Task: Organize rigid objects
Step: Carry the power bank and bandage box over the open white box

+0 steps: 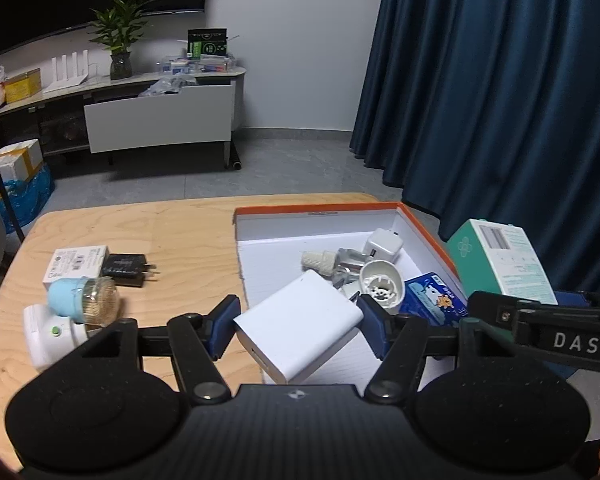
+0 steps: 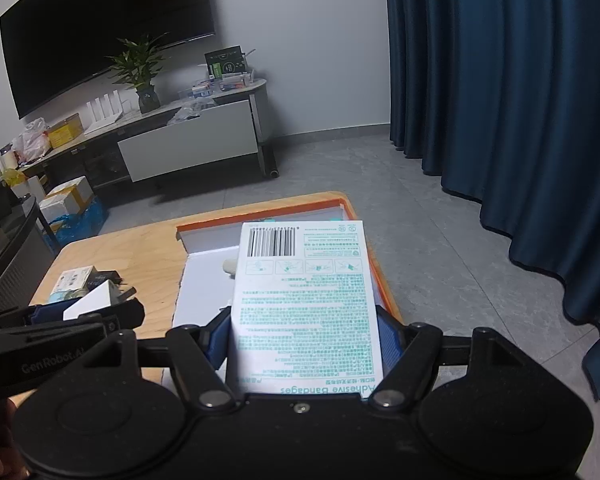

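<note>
Above orange box, 2 loaded grippers

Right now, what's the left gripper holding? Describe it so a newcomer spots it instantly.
Find the orange-rimmed box on the wooden table. Above its near left edge, the left gripper clamps a white power bank between blue pads. It is the plain, unprinted white block with rounded edges, unlike the teal-printed bandage box to its right.

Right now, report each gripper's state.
Left gripper: shut on the white rectangular plastic power bank.
Right gripper: shut on the white-and-teal cardboard bandage box.
</note>
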A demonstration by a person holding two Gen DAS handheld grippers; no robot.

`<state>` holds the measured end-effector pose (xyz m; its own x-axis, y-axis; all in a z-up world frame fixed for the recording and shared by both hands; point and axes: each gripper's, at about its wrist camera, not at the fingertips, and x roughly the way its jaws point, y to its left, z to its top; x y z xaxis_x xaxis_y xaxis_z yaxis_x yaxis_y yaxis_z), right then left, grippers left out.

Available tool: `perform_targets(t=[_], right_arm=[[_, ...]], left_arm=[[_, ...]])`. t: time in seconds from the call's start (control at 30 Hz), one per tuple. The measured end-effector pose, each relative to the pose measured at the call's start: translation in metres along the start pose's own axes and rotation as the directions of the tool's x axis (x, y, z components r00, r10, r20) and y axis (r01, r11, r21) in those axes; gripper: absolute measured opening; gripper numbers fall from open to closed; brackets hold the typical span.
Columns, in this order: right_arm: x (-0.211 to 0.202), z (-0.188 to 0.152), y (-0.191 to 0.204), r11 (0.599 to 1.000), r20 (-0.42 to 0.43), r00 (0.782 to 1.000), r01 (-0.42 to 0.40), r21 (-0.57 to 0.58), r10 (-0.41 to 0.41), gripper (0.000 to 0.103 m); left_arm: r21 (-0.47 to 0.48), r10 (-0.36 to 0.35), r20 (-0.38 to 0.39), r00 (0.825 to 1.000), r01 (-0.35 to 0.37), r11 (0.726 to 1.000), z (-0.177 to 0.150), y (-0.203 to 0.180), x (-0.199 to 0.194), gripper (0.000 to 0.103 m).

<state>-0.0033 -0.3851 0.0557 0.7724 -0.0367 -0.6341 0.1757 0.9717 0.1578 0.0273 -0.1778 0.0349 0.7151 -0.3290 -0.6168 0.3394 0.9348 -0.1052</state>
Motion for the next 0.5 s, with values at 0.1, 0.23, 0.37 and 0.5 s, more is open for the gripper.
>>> perform_targets(t=[0.1,0.23,0.37,0.5], right_arm=[[0.003,0.002,-0.005,1.0,-0.001,1.0,0.002,0.002,-0.002,0.084],[0.006,0.005,-0.008,1.0,-0.002,1.0,0.002,-0.001,-0.002,0.084],[0.01,0.008,-0.011,1.0,-0.001,1.0,-0.001,-0.003,0.001,0.084],[0.015,0.011,-0.013,1.0,-0.006,1.0,-0.005,-0.007,0.005,0.084]], left_arm=[[0.006,-0.005,0.0,1.0,0.005,1.0,0.002,-0.004,0.003,0.065],[0.005,-0.011,-0.004,1.0,0.011,1.0,0.004,-0.007,0.007,0.065],[0.009,-0.011,-0.006,1.0,0.011,1.0,0.006,-0.01,0.01,0.065],[0.005,-0.011,-0.011,1.0,0.011,1.0,0.009,-0.01,0.015,0.065]])
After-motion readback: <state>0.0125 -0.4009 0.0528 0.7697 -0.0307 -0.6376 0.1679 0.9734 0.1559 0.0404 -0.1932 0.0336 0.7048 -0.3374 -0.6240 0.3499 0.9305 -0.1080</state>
